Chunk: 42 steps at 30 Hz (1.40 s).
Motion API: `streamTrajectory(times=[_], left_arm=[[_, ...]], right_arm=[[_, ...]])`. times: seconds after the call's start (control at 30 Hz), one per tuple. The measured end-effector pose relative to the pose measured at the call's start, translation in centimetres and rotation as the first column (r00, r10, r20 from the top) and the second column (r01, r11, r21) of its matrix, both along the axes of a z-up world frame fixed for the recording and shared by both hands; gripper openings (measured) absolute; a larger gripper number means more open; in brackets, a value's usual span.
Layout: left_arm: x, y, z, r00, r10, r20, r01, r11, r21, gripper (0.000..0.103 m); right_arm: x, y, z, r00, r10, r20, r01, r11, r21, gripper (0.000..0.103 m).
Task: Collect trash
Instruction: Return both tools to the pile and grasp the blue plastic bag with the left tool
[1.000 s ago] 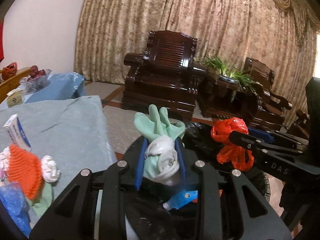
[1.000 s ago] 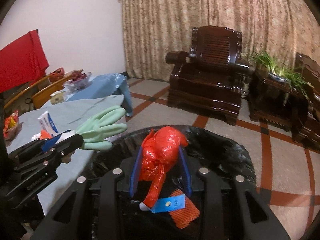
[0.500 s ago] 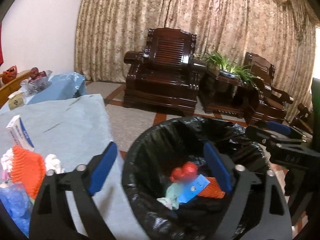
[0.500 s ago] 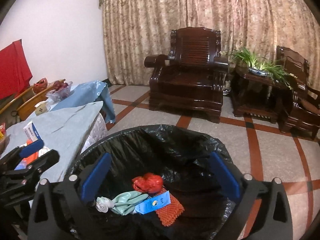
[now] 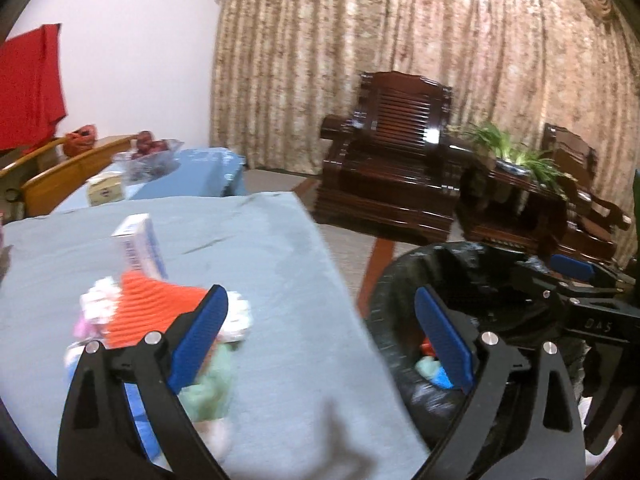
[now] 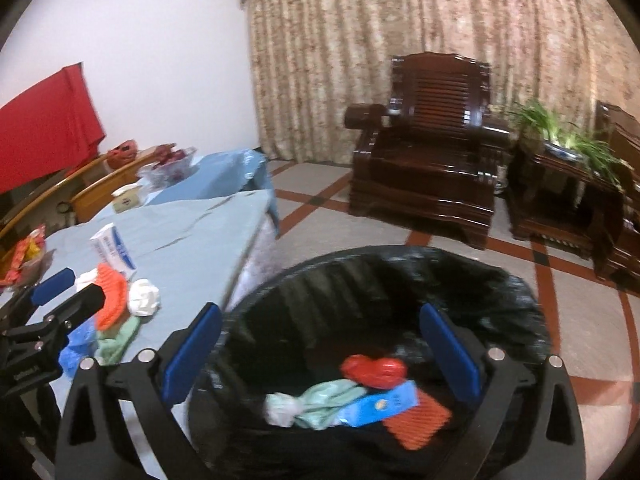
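Observation:
A black-lined trash bin (image 6: 516,280) stands beside the table; in it lie a red bag (image 6: 374,370), a green glove (image 6: 328,398), a blue packet (image 6: 380,402) and orange netting (image 6: 416,420). My right gripper (image 6: 320,356) is open and empty above the bin. My left gripper (image 5: 320,344) is open and empty over the table's edge, also seen in the right wrist view (image 6: 68,292). On the blue cloth lie orange netting (image 5: 148,304), white wads (image 6: 143,297), a green glove (image 5: 208,384) and a blue bag (image 6: 78,346).
A white and blue box (image 5: 138,246) stands on the table (image 5: 260,240). Further back are a tissue box (image 5: 105,191) and a fruit bowl (image 5: 149,156). Dark wooden armchairs (image 6: 432,160) and a plant (image 6: 560,132) stand behind the bin (image 5: 460,276).
Both grippers opened and dropped the green glove and the red bag into the bin. The left gripper has since swung left over the table. The right gripper also turned slightly left.

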<state>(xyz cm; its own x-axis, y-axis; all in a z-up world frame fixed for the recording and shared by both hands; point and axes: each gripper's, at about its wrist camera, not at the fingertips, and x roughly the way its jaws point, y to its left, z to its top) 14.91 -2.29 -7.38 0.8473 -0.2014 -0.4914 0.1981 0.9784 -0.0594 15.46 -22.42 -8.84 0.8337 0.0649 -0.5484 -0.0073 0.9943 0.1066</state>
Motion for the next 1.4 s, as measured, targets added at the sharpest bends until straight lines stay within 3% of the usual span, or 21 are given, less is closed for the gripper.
streamTrajectory(times=[0.47, 0.87, 1.0, 1.17, 1.27, 1.4], left_arm=[[-2.8, 9.8, -0.1, 0.977, 0.214, -0.003, -0.214, 0.975, 0.060, 0.092], [-4.0, 13.9, -3.3, 0.953, 0.294, -0.075, -0.287, 0.954, 0.088, 0.091], [-3.6, 14.4, -4.6, 0.949, 0.297, -0.107, -0.290, 0.954, 0.082, 0.084], [-2.9, 14.6, -6.3, 0.946, 0.292, -0.141, -0.283, 0.956, 0.081, 0.082], [-2.6, 14.7, -7.0, 0.944, 0.289, -0.160, -0.279, 0.957, 0.080, 0.074], [-2.3, 14.6, -7.9, 0.943, 0.279, -0.182, -0.269, 0.960, 0.078, 0.052]], right_arm=[[1.1, 10.5, -0.6, 0.976, 0.220, 0.001, -0.220, 0.976, -0.012, 0.097], [1.9, 15.6, -2.5, 0.949, 0.315, -0.035, -0.315, 0.949, -0.014, 0.097], [2.0, 16.5, -3.2, 0.945, 0.324, -0.051, -0.325, 0.945, -0.025, 0.097], [2.0, 17.2, -3.7, 0.942, 0.329, -0.065, -0.332, 0.943, -0.038, 0.097], [2.0, 17.7, -4.0, 0.939, 0.336, -0.071, -0.339, 0.940, -0.046, 0.097], [2.0, 18.2, -4.1, 0.936, 0.344, -0.075, -0.348, 0.936, -0.057, 0.097]])
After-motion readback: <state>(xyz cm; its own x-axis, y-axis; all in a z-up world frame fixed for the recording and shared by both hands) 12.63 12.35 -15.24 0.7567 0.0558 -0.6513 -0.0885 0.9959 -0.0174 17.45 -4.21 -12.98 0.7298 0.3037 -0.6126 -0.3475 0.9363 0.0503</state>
